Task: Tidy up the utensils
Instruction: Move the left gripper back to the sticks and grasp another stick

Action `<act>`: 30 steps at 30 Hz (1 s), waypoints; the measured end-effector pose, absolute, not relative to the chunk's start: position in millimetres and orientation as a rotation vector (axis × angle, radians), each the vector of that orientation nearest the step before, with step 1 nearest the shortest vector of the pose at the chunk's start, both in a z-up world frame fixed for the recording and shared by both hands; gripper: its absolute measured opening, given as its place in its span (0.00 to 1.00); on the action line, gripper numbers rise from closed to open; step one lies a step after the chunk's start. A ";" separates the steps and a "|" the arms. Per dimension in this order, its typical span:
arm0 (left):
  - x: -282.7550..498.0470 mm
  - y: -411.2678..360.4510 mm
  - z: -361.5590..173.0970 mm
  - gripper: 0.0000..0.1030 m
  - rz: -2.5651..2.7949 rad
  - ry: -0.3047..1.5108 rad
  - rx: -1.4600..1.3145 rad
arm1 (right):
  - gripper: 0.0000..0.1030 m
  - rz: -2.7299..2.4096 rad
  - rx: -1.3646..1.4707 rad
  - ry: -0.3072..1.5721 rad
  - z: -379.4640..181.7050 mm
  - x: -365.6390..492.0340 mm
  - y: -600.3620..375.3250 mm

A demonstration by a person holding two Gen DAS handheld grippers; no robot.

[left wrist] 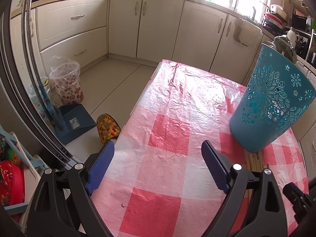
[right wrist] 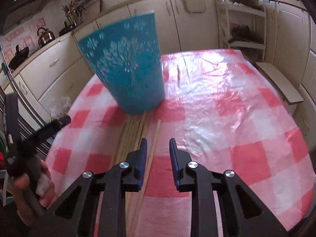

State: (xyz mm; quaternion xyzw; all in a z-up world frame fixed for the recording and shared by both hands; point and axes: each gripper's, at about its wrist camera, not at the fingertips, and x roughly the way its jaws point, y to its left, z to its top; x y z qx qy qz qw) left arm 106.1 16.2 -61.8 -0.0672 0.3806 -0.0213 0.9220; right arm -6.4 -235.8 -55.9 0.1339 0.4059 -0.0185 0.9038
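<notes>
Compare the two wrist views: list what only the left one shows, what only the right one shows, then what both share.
Only the left wrist view: the open left gripper over the table edge, the floor with a floral bin, a blue dustpan and a patterned slipper.

Only the right wrist view: the open right gripper above the chopsticks' length, a white shelf rack and a wooden bench.

Both: the teal holder, chopsticks, checked tablecloth, kettle.
</notes>
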 end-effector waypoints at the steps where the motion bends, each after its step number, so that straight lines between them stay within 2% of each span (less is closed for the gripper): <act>1: 106.1 15.8 -61.9 0.83 -0.045 0.782 -0.136 | 0.20 -0.040 0.264 0.840 -57.1 -3.6 -233.0; 8: 106.6 14.2 -62.1 0.85 -0.053 0.788 -0.130 | 0.19 -0.040 0.191 0.885 -72.7 6.6 -220.9; 12: 107.7 12.5 -62.6 0.85 -0.059 0.794 -0.125 | 0.07 -0.053 0.141 0.904 -74.4 6.5 -221.5; 19: 106.5 -10.7 -61.5 0.86 -0.118 0.832 -0.028 | 0.07 -0.051 0.099 0.947 -73.3 4.4 -239.3; 30: 77.3 -81.0 -70.6 0.87 -0.234 0.916 0.112 | 0.07 -0.029 0.213 0.912 -75.6 -0.7 -254.1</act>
